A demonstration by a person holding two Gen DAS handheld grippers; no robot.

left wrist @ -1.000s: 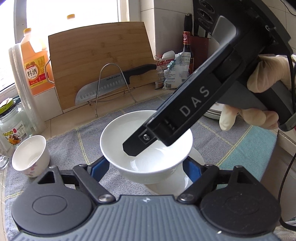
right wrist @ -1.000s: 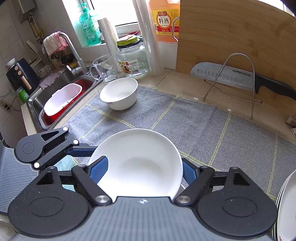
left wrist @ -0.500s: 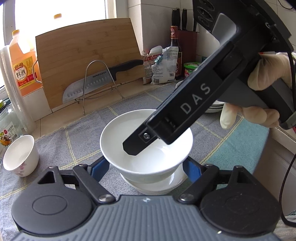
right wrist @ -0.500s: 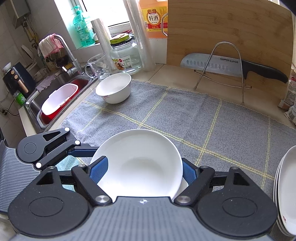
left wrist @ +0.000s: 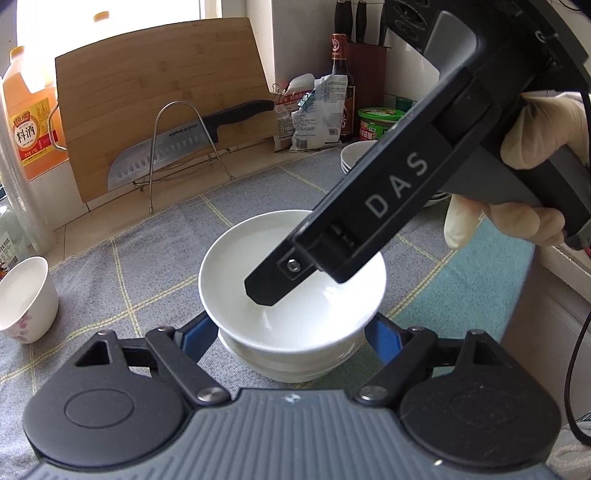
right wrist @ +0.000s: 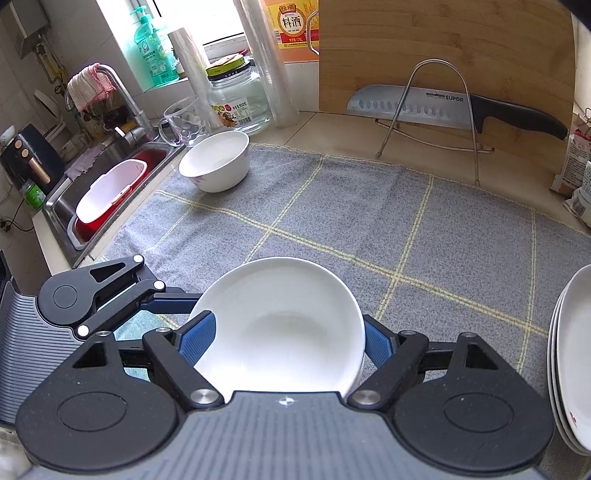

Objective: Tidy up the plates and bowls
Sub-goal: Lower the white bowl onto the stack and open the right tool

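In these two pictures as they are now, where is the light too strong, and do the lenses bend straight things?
Left wrist view: the window behind the cutting board is blown out white, and the towel lines curve. Right wrist view: the window is overexposed too, and the cutting board edge bows near the frame corner; the white bowl stays sharp.

Both wrist views close above bowl (left wrist: 291, 280)

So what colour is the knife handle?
Black; the knife handle shows best in the right wrist view.
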